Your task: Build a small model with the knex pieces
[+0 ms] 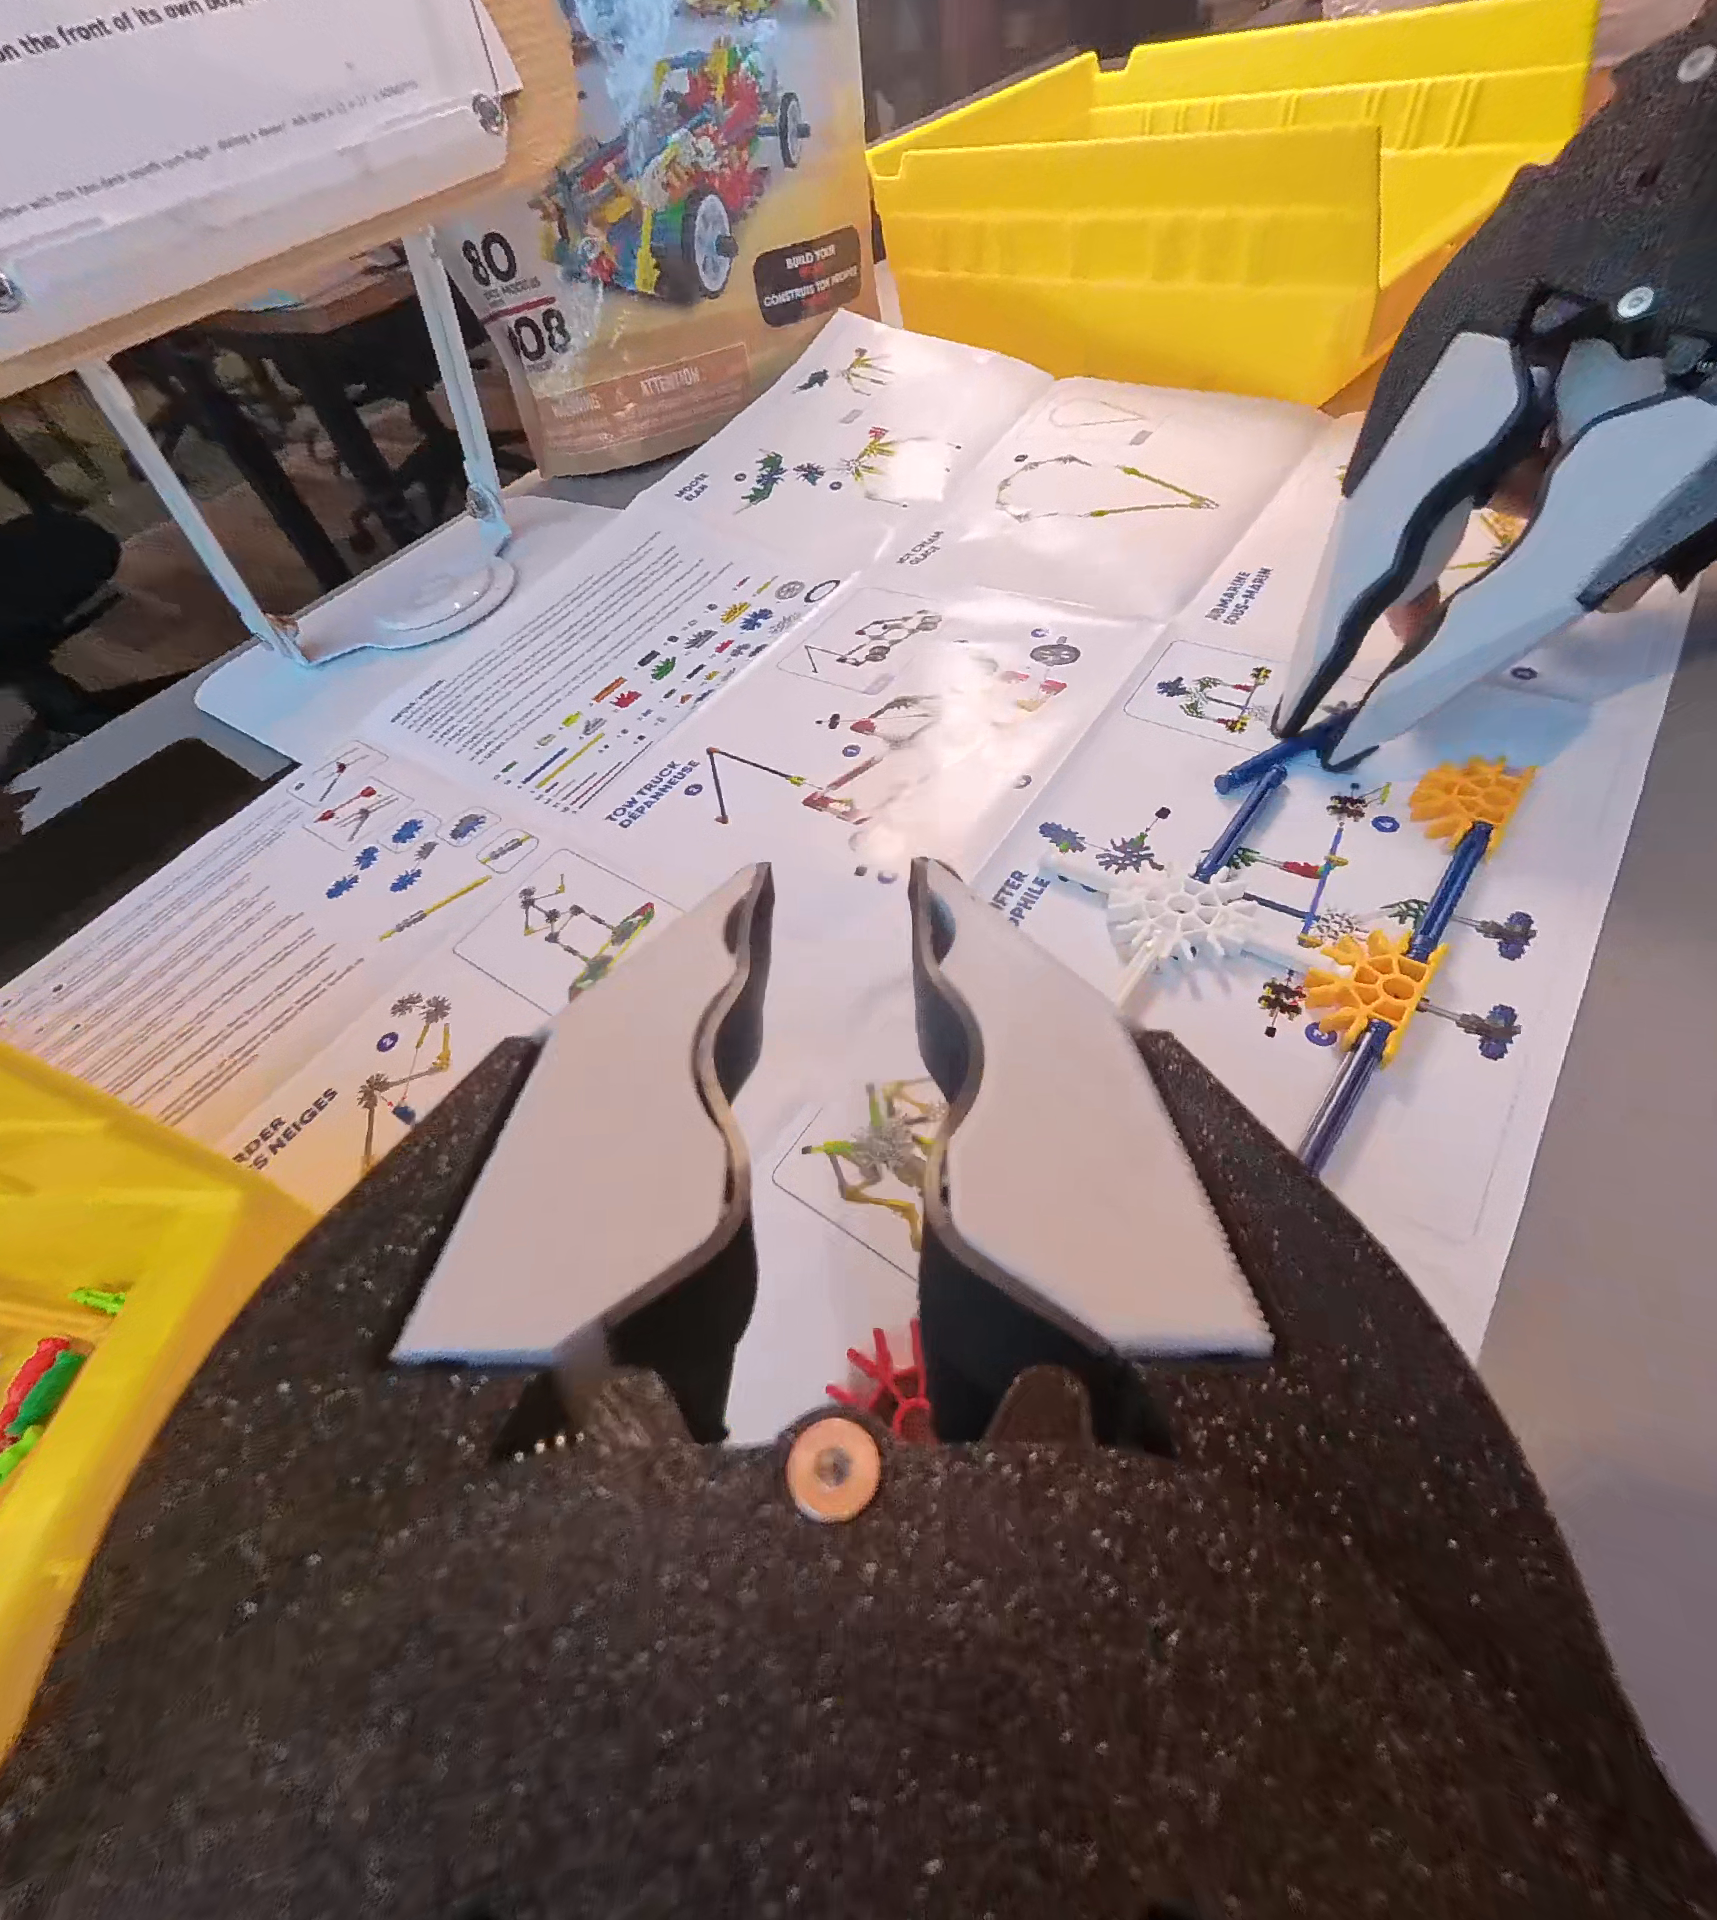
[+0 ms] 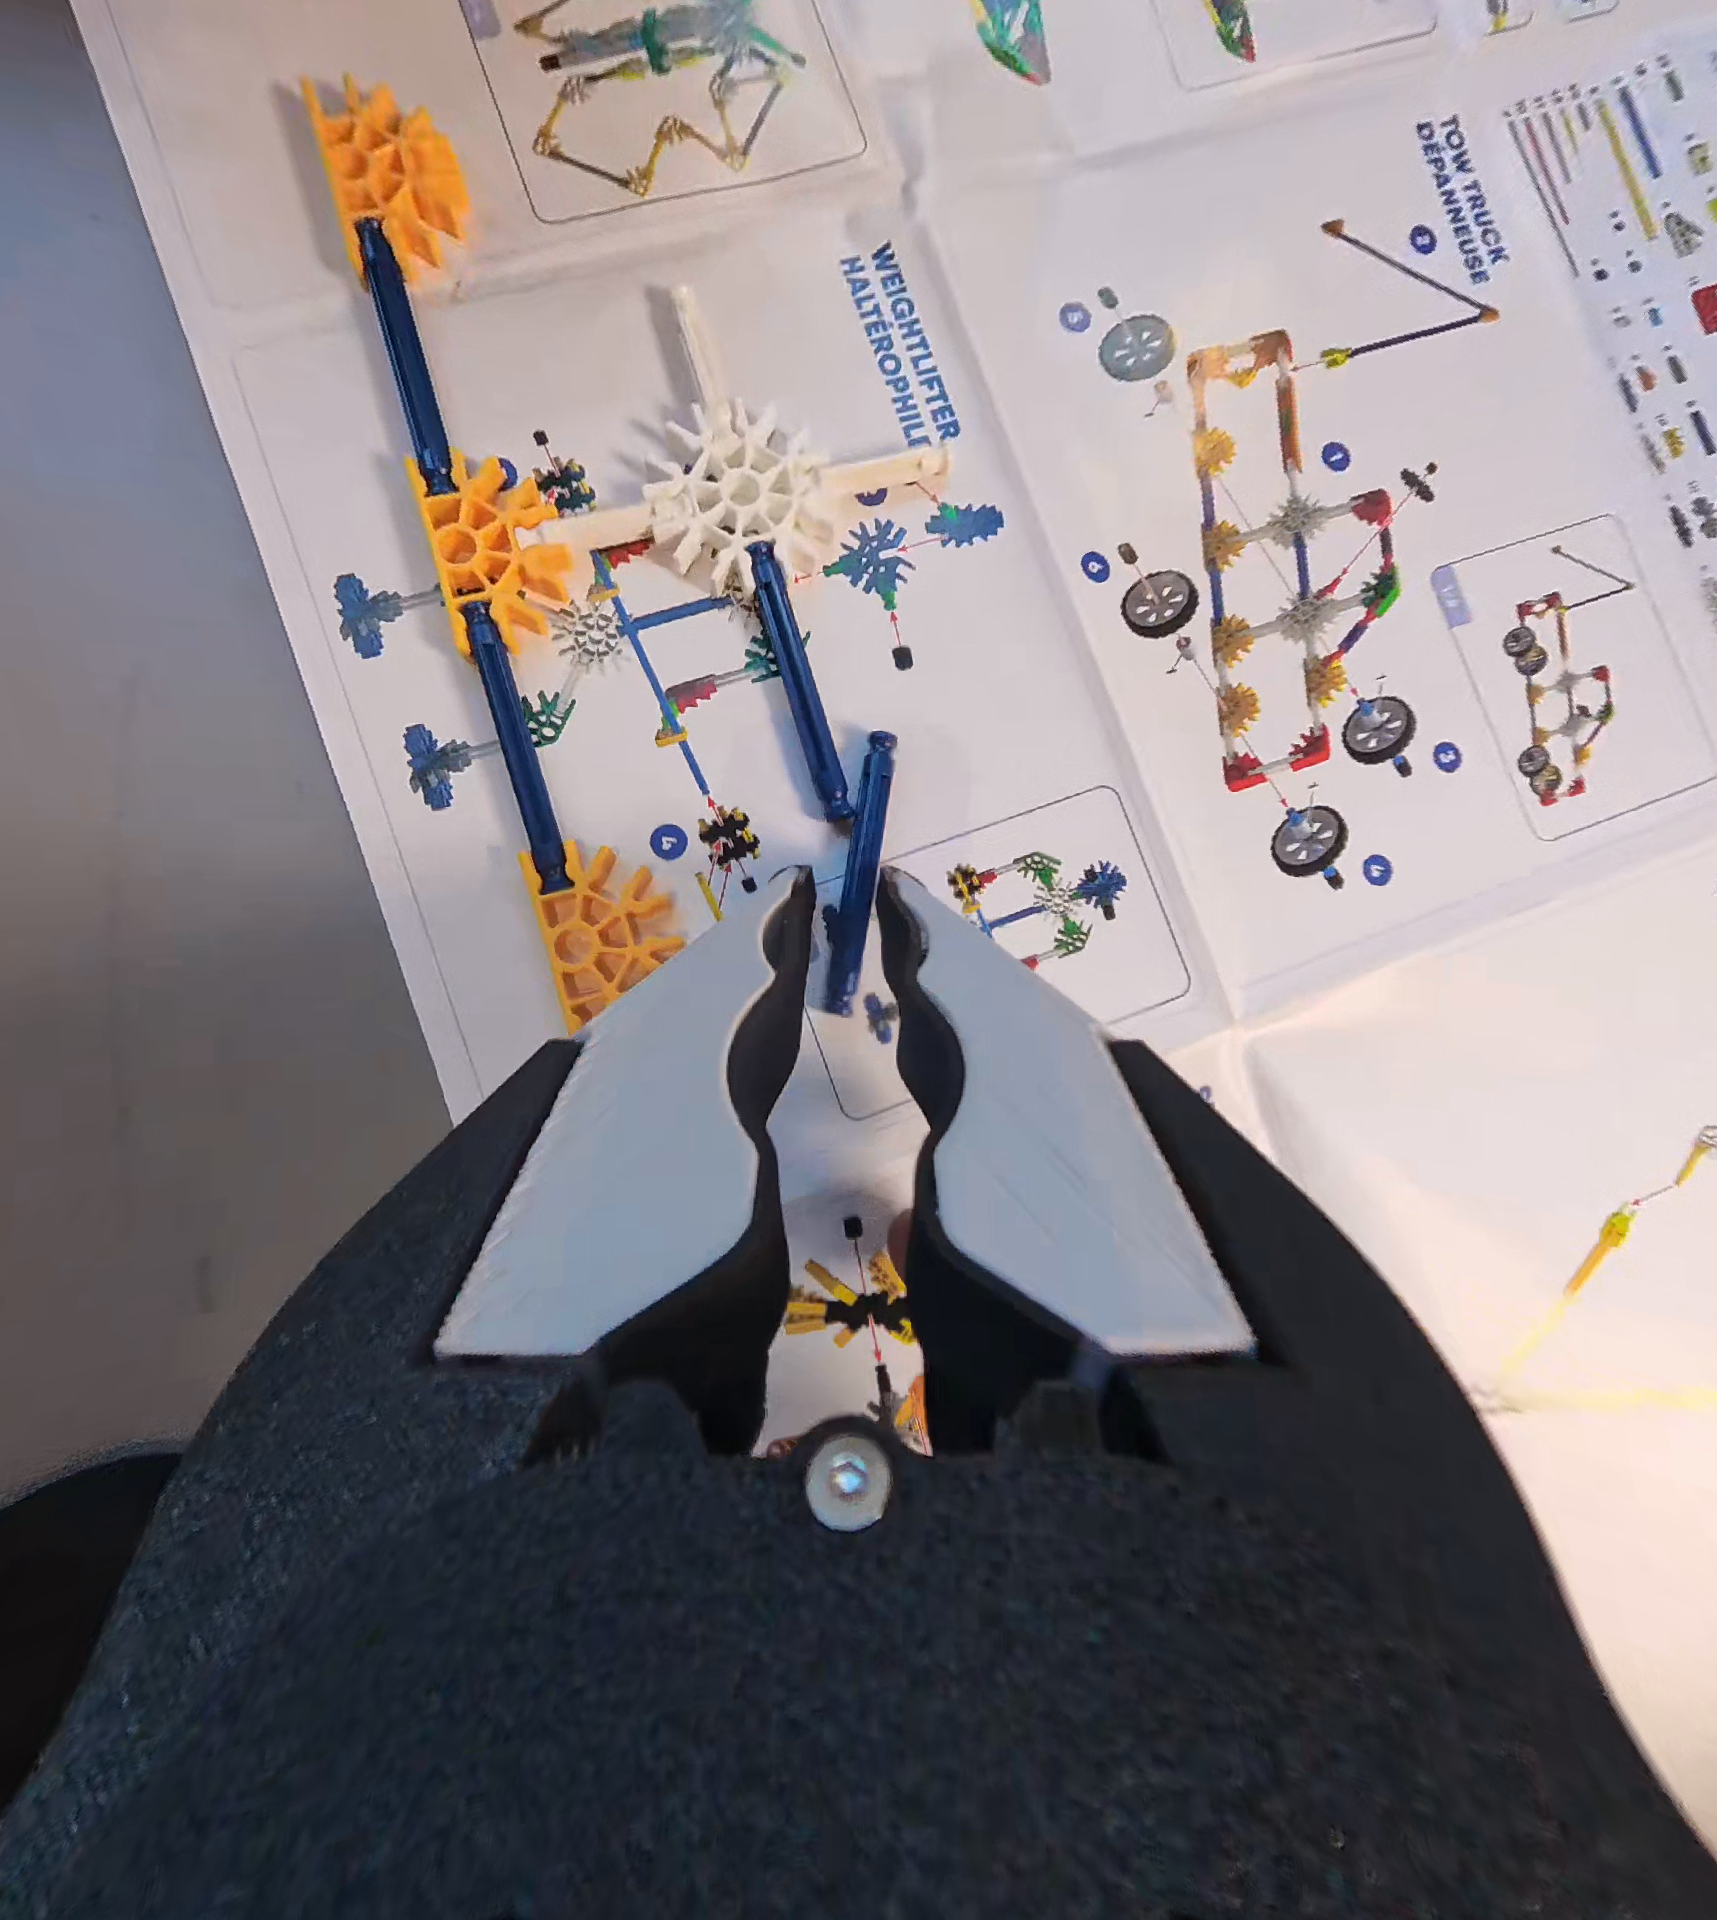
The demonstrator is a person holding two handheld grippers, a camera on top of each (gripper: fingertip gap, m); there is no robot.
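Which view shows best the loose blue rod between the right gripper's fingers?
The right wrist view: the blue rod lies close, between the right gripper fingertips. In the left wrist view it is far off, mostly hidden by those fingertips.

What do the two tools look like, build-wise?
Both match: left tool and right tool have a speckled black, rough-textured body, two flat light-grey fingers with wavy black inner pads, and a round silver screw centred at the base. No cables or sleeves visible.
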